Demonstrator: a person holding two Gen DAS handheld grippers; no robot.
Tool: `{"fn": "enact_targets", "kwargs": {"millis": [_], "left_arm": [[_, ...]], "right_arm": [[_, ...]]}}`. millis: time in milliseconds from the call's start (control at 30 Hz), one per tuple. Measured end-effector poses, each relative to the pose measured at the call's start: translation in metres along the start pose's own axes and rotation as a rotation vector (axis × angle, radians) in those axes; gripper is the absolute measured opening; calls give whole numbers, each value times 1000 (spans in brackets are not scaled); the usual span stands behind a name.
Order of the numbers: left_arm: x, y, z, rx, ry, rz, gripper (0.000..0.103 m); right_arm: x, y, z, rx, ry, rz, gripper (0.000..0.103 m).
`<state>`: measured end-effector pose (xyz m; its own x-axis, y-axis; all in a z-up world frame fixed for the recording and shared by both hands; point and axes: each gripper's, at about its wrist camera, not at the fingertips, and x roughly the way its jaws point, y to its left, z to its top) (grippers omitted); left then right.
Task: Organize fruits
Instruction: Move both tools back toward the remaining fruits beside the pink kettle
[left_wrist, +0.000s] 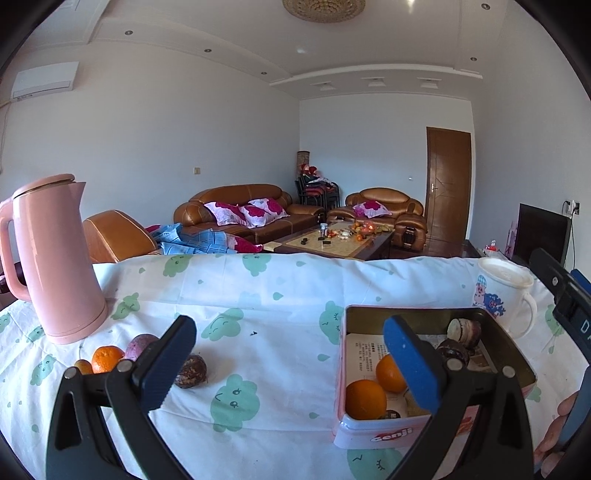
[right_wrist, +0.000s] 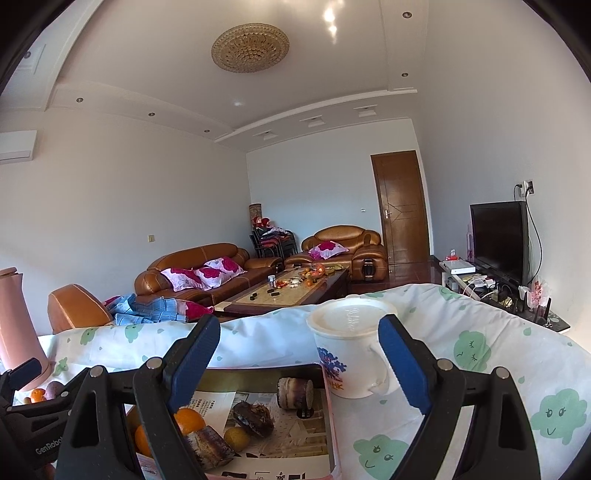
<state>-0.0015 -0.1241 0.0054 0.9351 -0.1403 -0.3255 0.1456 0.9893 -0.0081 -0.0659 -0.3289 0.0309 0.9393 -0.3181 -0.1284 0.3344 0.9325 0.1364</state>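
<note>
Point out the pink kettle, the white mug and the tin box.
pink kettle (left_wrist: 55, 258): left wrist view, middle of its body.
white mug (right_wrist: 349, 354): right wrist view, its front wall.
tin box (left_wrist: 384, 435): left wrist view, its near wall.

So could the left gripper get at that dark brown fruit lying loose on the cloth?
Probably yes. The left gripper is open and empty, and the dark brown fruit lies beside its left finger on bare tablecloth, nothing between.

I'm working in a home living room: brown leather sofas with floral cushions, a cluttered coffee table, a television and a wooden door.
</note>
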Motion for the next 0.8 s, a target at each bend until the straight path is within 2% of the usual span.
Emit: {"fn": "enact_targets", "kwargs": {"millis": [100, 233, 300, 533, 800], "left_arm": [[-3, 1, -1, 6, -4, -13, 103], [-8, 4, -2, 2, -7, -17, 103], [-10, 5, -3, 2, -3, -21, 103], [-16, 8, -5, 12, 8, -48, 103], [-20, 20, -11, 19, 70, -105, 103]], "right_arm": [[-3, -2, 0, 21, -5, -10, 95], [-12, -2, 0, 28, -35, -24, 96], [-17, 2, -1, 24, -47, -23, 102], [-29, 18, -2, -32, -100, -28, 102], [-22, 18, -3, 3, -32, -17, 102]]}}
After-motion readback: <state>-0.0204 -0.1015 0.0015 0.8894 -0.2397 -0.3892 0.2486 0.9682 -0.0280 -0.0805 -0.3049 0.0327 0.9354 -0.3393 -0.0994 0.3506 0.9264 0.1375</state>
